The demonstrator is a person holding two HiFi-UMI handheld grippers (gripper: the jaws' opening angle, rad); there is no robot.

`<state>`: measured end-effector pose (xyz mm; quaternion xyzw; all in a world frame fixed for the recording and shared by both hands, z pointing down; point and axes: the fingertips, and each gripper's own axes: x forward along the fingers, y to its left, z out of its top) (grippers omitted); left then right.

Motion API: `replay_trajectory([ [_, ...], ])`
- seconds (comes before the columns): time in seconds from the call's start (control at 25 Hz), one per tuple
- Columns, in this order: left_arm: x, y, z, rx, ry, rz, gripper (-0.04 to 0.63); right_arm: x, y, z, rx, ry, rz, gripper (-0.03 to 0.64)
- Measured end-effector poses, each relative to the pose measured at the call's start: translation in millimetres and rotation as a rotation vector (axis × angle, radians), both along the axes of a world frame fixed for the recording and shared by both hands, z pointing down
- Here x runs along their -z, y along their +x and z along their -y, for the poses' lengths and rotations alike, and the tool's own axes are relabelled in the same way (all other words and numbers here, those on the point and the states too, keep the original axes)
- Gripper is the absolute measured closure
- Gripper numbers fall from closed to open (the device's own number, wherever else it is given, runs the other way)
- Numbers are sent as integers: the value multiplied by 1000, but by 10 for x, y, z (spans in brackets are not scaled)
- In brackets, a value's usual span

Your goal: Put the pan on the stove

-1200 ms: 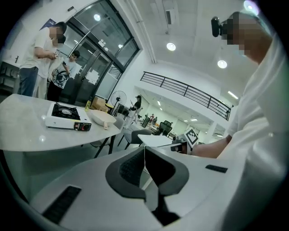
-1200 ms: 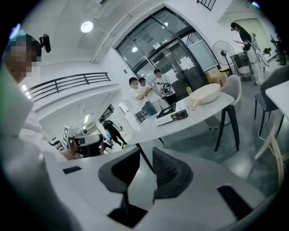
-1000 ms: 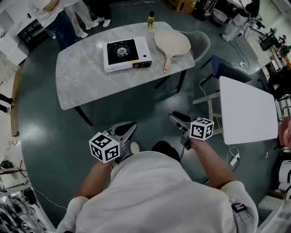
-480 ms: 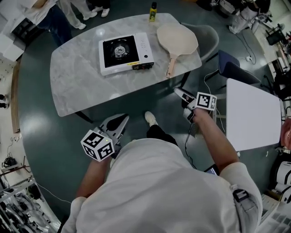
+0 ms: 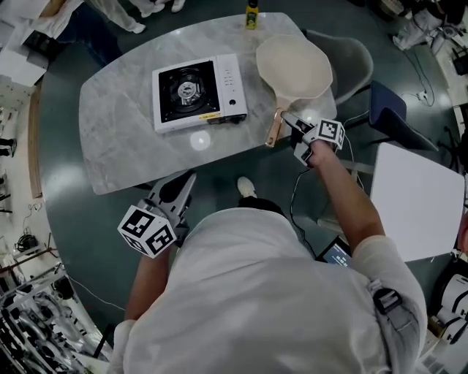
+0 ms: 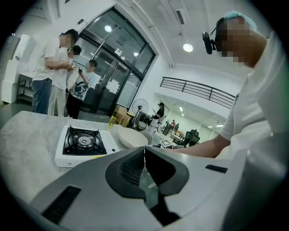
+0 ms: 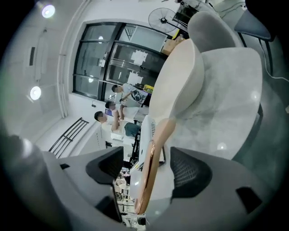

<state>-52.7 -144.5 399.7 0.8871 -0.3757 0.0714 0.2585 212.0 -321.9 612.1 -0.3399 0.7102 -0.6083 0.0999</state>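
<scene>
A cream pan (image 5: 294, 64) with a wooden handle (image 5: 275, 128) lies on the marble table (image 5: 117, 139), right of the white portable stove (image 5: 196, 90). My right gripper (image 5: 291, 124) reaches the handle's end at the table's near edge. In the right gripper view its jaws are opening and stand wide on either side of the handle (image 7: 158, 135), with neither pad pressing on it. My left gripper (image 5: 177, 190) hangs low in front of the table, shut with nothing in it. The left gripper view shows its closed jaws (image 6: 144, 155) below the stove (image 6: 83, 144) and pan (image 6: 132, 137).
A yellow bottle (image 5: 251, 14) stands at the table's far edge. A grey chair (image 5: 347, 55) and a blue chair (image 5: 391, 109) are right of the pan, with a white table (image 5: 420, 197) further right. People stand beyond the table (image 6: 54, 72).
The person has stepped up to the table. My right gripper has gone forward to the pan's handle and its jaws have spread. The left gripper stayed low and shut.
</scene>
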Motion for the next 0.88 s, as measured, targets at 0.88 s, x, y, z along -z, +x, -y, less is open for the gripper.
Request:
replay_trajectory([
  [0.88,-86,-62,418,248,-52,75,575,-439,-350,942,115,-63,197,449],
])
